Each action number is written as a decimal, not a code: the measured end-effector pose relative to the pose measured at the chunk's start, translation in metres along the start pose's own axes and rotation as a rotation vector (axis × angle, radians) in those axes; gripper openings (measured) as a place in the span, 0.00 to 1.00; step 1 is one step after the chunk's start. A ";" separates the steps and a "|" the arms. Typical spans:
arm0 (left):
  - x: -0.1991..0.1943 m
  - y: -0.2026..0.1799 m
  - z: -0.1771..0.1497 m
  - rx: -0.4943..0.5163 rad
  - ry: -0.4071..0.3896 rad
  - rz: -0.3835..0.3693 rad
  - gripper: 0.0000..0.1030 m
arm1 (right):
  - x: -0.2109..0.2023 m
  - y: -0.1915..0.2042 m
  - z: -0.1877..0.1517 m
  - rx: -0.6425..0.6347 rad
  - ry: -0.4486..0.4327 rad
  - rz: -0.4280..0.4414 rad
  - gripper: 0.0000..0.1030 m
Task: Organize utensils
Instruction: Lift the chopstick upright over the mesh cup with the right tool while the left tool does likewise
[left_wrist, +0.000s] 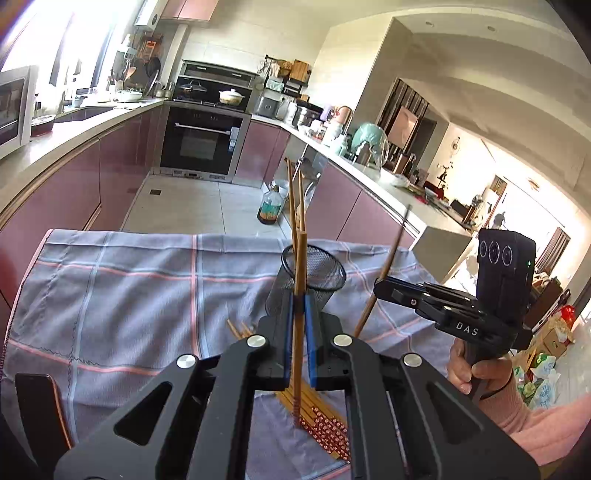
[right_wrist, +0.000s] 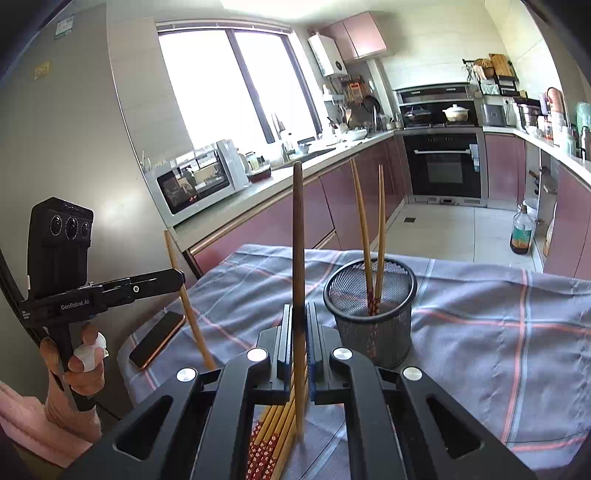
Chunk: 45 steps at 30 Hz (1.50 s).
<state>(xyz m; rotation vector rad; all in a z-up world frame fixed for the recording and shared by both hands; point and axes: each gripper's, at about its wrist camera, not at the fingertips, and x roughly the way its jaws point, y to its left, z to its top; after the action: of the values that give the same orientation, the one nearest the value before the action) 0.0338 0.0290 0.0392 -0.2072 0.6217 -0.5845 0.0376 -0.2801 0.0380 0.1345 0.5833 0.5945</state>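
In the left wrist view, the left gripper (left_wrist: 299, 306) is clamped on a light bamboo chopstick (left_wrist: 300, 280) standing nearly upright, just in front of the black mesh holder (left_wrist: 328, 273) on the checked cloth (left_wrist: 129, 288). To the right, the right gripper (left_wrist: 378, 287) pinches a darker chopstick (left_wrist: 388, 269). More chopsticks (left_wrist: 317, 417) lie near on the cloth.

In the right wrist view, the right gripper (right_wrist: 299, 314) clasps its dark chopstick (right_wrist: 298, 240) upright. The holder (right_wrist: 373, 314), just right, contains two chopsticks (right_wrist: 371, 236). A phone (right_wrist: 157, 339) lies to the left.
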 end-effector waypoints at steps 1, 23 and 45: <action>-0.002 0.000 0.002 -0.004 -0.007 -0.004 0.06 | -0.002 0.000 0.002 -0.004 -0.008 0.000 0.05; 0.005 -0.018 0.066 0.004 -0.114 -0.069 0.06 | -0.032 0.004 0.055 -0.093 -0.132 -0.070 0.05; 0.035 -0.037 0.134 0.038 -0.170 -0.003 0.06 | -0.013 -0.017 0.086 -0.109 -0.143 -0.183 0.05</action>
<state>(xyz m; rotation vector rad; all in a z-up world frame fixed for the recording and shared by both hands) 0.1213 -0.0200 0.1423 -0.2196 0.4456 -0.5741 0.0852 -0.2974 0.1109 0.0200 0.4187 0.4340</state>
